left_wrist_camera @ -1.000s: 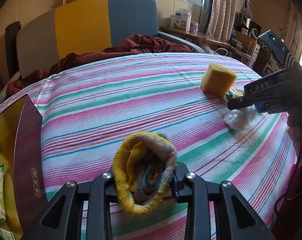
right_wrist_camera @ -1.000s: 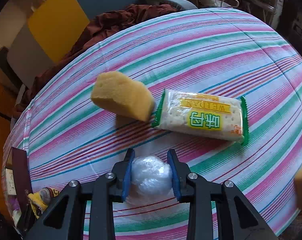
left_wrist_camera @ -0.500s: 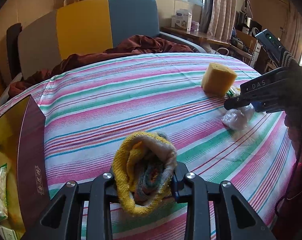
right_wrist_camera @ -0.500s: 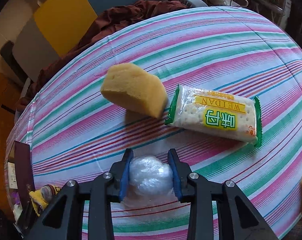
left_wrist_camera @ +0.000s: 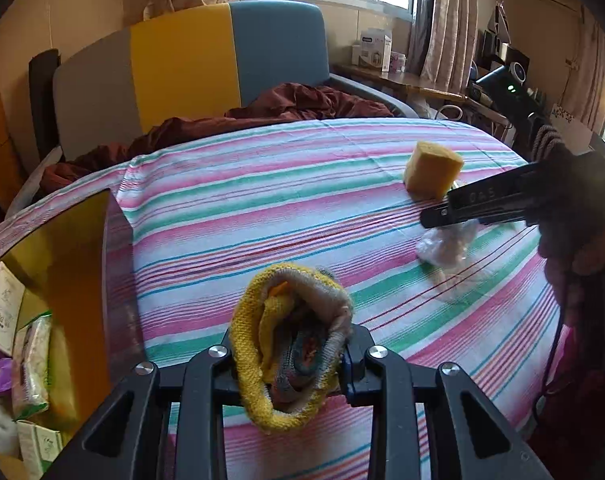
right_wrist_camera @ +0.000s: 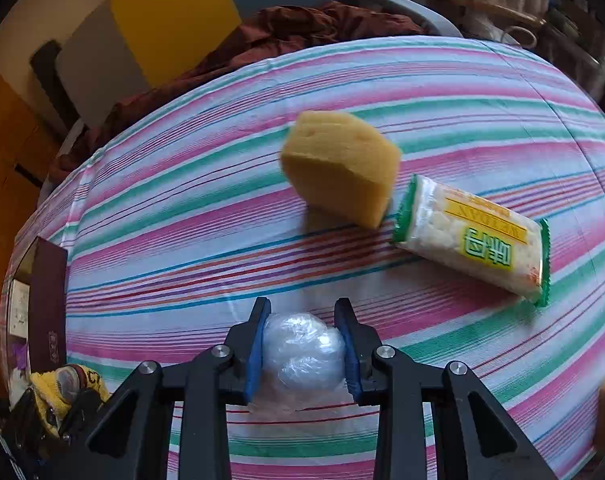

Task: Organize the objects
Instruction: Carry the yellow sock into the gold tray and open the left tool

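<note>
My left gripper (left_wrist_camera: 288,354) is clamped tight on a rolled sock (left_wrist_camera: 290,340), yellow knit outside with grey and orange folds showing in its open end. The sock sits between the pads, held over the near part of the striped cloth (left_wrist_camera: 262,208). Left of the sock stands an open box (left_wrist_camera: 58,280) with a gold inside and a dark red wall; packets and small cartons lie in it.

My right gripper (right_wrist_camera: 302,344) is squeezed shut on a ball of clear plastic wrap (right_wrist_camera: 300,354), the blue pads pressing its two sides. In the left view the ball hangs just under the gripper's black fingers, low over the cloth, right of the sock.

Beyond the ball, a yellow sponge (right_wrist_camera: 338,166) stands on the cloth, and a cracker packet (right_wrist_camera: 474,240) with green ends lies just right of the sponge, its near corner touching or almost touching it. Behind the cloth, a dark red blanket (left_wrist_camera: 294,106) is heaped against a yellow, blue and grey headboard (left_wrist_camera: 190,60).
</note>
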`<action>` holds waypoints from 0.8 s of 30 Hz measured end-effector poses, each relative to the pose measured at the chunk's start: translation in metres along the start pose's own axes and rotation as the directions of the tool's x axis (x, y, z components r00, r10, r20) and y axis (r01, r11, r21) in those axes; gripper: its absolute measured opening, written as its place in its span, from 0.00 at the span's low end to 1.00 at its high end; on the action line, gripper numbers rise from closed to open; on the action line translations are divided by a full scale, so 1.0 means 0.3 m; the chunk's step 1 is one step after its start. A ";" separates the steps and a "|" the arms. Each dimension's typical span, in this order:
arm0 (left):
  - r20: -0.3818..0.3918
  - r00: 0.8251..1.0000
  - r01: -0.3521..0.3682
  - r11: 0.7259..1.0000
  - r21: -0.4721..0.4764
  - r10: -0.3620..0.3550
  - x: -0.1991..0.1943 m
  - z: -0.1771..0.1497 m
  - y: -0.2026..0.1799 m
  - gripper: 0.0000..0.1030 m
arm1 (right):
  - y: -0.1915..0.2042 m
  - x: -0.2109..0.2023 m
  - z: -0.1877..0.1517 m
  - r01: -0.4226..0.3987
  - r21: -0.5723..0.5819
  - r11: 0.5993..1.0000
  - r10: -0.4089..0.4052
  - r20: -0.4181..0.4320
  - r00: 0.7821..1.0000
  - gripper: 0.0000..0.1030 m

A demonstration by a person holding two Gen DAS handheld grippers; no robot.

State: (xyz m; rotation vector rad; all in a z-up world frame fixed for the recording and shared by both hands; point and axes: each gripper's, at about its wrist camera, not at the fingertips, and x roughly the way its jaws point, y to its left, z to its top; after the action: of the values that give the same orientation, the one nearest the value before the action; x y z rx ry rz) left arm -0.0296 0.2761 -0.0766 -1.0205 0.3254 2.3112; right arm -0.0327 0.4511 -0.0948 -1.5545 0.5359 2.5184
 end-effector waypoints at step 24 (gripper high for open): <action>0.110 0.993 -0.011 0.968 -0.252 0.040 -0.413 -0.121 0.415 0.30 | 0.108 0.055 -0.029 0.098 -0.158 0.983 -0.095 0.028 0.995 0.32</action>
State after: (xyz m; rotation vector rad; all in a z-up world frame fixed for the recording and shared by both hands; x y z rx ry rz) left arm -0.0166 0.1094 -0.0114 -1.0009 -0.0012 2.4674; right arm -0.0425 0.4166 -0.1054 -1.5625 0.2555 2.5551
